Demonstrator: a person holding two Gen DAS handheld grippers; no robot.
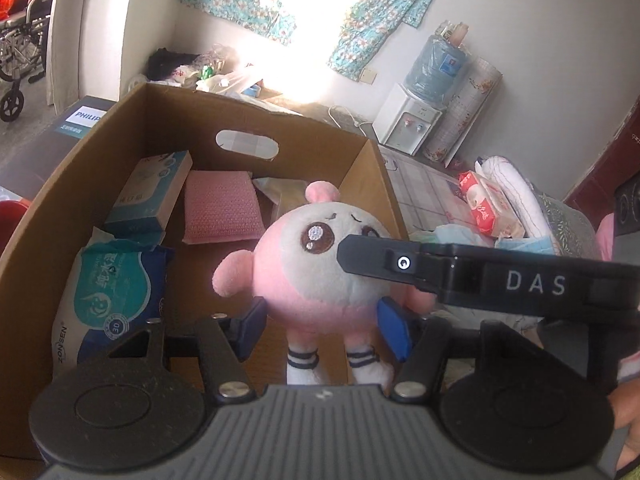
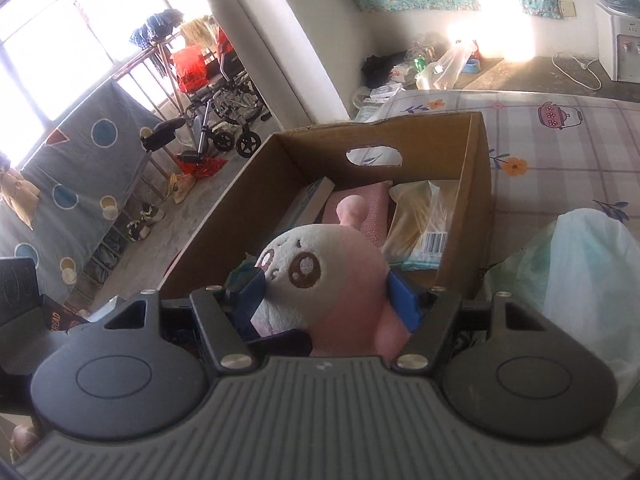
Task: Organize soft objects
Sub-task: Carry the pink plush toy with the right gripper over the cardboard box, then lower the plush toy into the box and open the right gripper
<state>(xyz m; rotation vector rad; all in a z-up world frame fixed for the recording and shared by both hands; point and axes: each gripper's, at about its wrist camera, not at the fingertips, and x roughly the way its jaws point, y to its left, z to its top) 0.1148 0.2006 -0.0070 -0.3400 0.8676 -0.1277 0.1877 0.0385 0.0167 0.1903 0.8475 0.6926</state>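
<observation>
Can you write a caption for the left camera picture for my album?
Two tongs carry a pink plush over a cardboard box of wipes and a sponge.

White plaster walls; teal floral cloth curtain over a far window, sunlight glaring through. White water dispenser at far right. Folded wheelchair by left barred window. Grey concrete floor.

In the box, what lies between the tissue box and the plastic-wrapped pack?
A pink textured sponge pad lies between the tissue box and the plastic-wrapped pack inside the cardboard box. Both wrist views show it.
</observation>
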